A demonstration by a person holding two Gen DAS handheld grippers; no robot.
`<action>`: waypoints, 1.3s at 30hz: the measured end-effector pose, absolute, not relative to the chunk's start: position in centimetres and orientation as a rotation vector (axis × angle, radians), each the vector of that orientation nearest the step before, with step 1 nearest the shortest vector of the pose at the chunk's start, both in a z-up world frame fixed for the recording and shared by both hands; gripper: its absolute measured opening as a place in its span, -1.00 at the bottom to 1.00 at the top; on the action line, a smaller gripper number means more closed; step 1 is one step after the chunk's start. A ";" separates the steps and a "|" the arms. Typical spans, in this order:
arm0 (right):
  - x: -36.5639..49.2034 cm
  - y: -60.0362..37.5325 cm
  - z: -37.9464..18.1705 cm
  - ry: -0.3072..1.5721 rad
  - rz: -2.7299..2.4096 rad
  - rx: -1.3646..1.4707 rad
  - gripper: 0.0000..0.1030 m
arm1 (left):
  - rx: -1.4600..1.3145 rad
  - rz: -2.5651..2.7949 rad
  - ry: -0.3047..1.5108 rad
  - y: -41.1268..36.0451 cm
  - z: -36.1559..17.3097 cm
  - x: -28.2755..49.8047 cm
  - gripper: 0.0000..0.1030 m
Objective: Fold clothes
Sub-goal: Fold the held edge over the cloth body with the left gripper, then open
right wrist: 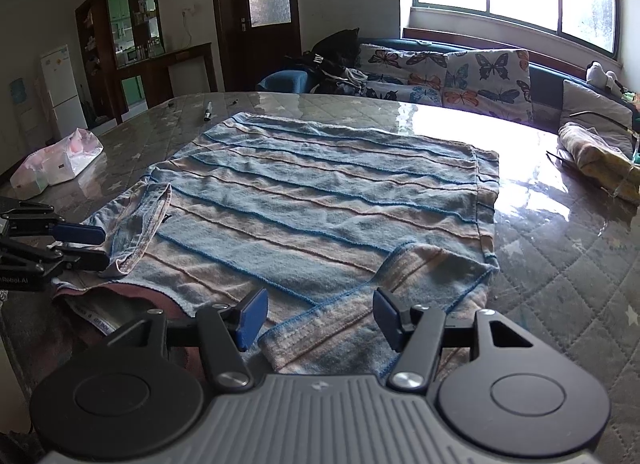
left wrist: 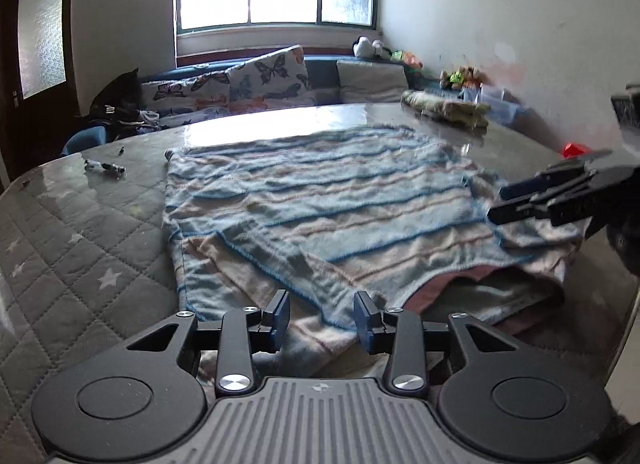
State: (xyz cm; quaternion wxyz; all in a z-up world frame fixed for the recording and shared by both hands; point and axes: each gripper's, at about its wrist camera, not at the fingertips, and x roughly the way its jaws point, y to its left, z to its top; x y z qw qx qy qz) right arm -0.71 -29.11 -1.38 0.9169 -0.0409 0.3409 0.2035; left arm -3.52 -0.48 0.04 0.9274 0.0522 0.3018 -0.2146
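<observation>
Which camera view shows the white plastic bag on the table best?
The right wrist view. The white plastic bag lies there in full on the far left of the table, beyond the striped garment. The left wrist view does not show the bag at all.

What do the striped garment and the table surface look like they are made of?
Striped garment: soft, fuzzy knit or fleece, matte; nap and raised blue stitched ridges show. Table surface: quilted star-print fabric, seemingly under a clear glossy sheet, since window light reflects sharply off it.
</observation>
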 end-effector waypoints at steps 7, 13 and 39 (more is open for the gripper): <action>-0.8 -29.2 -1.4 0.704 0.416 -0.081 0.16 | 0.132 -0.499 0.641 -1.5 -0.7 -3.7 -0.30; -0.8 -29.2 -1.7 0.711 0.414 -0.077 0.16 | 0.145 -0.520 0.626 -1.8 -0.8 -3.8 -0.85; -2.5 -30.9 -2.2 0.760 0.405 -0.078 0.16 | 0.070 -0.433 0.680 1.6 -0.7 -2.2 -0.68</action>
